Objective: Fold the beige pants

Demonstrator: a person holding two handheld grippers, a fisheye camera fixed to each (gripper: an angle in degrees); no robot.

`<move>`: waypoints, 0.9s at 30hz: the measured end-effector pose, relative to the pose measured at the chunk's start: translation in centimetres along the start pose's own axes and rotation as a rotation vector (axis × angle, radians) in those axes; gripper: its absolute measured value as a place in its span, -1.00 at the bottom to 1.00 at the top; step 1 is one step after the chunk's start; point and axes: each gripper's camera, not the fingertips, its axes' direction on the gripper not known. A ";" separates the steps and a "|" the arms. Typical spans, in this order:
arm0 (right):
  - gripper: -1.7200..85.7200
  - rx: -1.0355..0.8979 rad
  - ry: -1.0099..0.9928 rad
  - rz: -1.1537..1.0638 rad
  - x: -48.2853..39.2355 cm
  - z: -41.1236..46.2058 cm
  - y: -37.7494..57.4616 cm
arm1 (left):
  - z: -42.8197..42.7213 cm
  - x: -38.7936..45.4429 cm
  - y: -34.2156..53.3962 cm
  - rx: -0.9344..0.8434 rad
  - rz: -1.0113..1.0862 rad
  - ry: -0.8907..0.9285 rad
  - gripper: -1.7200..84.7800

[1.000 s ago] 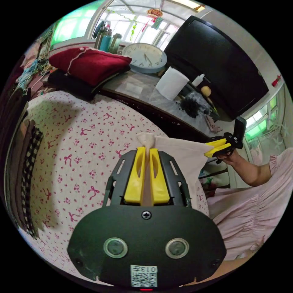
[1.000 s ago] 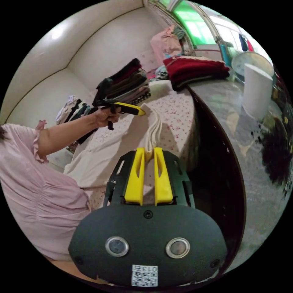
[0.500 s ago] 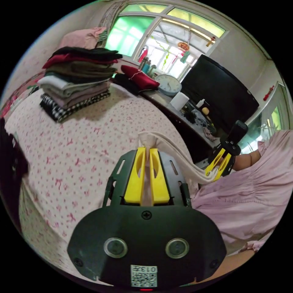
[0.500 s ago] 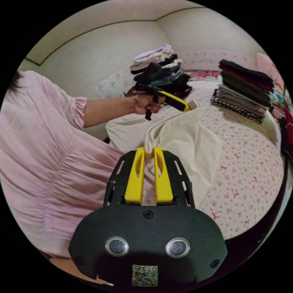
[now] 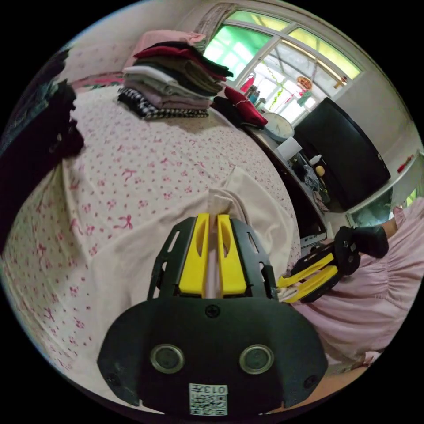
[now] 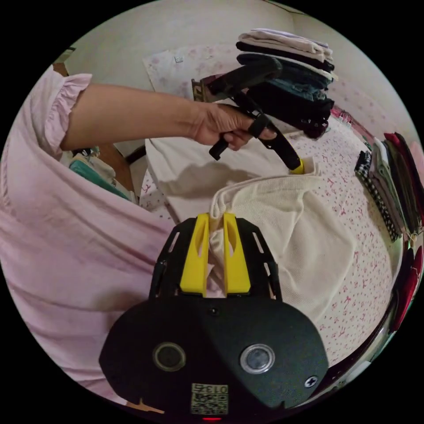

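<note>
Both grippers clamped on beige pants [image 6: 300,247] over the bed.

L gripper [image 5: 212,216]: yellow jaws nearly closed, bunch of pants fabric pinched btwn them; rest of pants spreads on the bow-print bedsheet [image 5: 132,168]. R gripper [image 6: 216,216]: jaws near-closed on a gathered edge of same pants, cloth draped down to the sheet. In right gripper view the hand [image 6: 221,128] holds the L gripper handle. Folded clothes stack [image 5: 172,84] well apart on bed. Each gripper body carries a QR sticker w/ small characters, too small to tell. Wall clock [image 5: 279,126] on the side counter, face unreadable.
</note>
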 end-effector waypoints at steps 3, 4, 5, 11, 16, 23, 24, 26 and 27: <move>-0.78 -0.103 -0.059 -0.015 -0.6 3.2 -2.7 | -0.9 -2.2 2.4 -0.055 -0.132 -0.043 -0.79; -0.78 -0.109 -0.089 -0.016 -0.7 3.3 -3.2 | -1.9 -2.7 3.6 -0.041 -0.171 -0.041 -0.76; -0.78 -0.079 -0.126 -0.012 -0.9 2.8 -3.9 | -3.1 -3.1 4.9 -0.022 -0.213 -0.018 -0.74; -0.77 0.063 -0.052 0.045 3.1 -1.9 -5.3 | -5.0 -1.2 9.1 -0.044 -0.303 0.148 -0.66; -0.77 -0.010 0.174 0.147 12.3 -3.3 -6.3 | -3.7 1.0 9.4 -0.101 -0.323 0.094 -0.67; -0.75 -0.176 0.089 -0.040 17.7 -0.4 -12.0 | -5.7 2.8 8.8 -0.161 -0.315 -0.031 -0.65; -0.75 -0.194 0.064 -0.069 17.8 0.2 -12.8 | -6.2 3.0 8.8 -0.147 -0.315 -0.056 -0.65; -0.75 -0.216 0.037 -0.111 17.7 1.0 -13.8 | -6.9 3.5 8.7 -0.145 -0.294 -0.097 -0.65; -0.75 -0.242 0.033 -0.137 17.5 1.6 -14.3 | -6.7 3.5 8.6 -0.164 -0.287 -0.087 -0.65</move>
